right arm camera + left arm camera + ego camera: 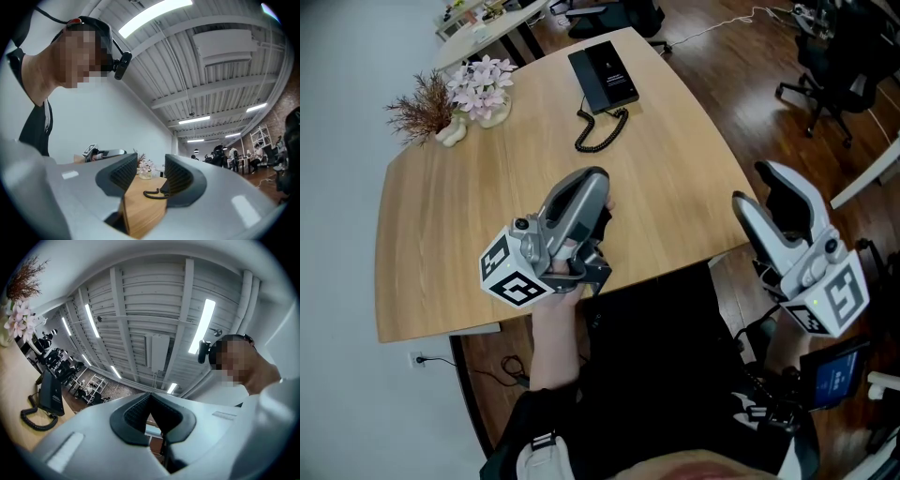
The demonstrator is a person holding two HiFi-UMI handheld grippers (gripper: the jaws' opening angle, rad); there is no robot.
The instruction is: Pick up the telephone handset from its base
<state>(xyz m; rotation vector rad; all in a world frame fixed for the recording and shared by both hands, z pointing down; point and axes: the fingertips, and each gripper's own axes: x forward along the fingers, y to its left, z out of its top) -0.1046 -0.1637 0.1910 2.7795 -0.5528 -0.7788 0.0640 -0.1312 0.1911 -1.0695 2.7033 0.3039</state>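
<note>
The black telephone [603,75] lies flat at the far end of the wooden table [441,216], its coiled cord [600,129] trailing toward me. I cannot make out the handset apart from the base. My left gripper [592,180] hovers over the table's near middle, shut and empty, well short of the phone. The left gripper view looks up at the ceiling, with the telephone [50,392] low at the left. My right gripper [757,187] is open and empty, off the table's right edge. Between the jaws of the right gripper [151,176] the distant cord [154,193] shows.
A vase of pink flowers [483,89] and a dried brown sprig [424,108] stand at the table's far left corner. A black office chair [834,56] is on the wooden floor at the right. A white desk [487,23] lies beyond the table.
</note>
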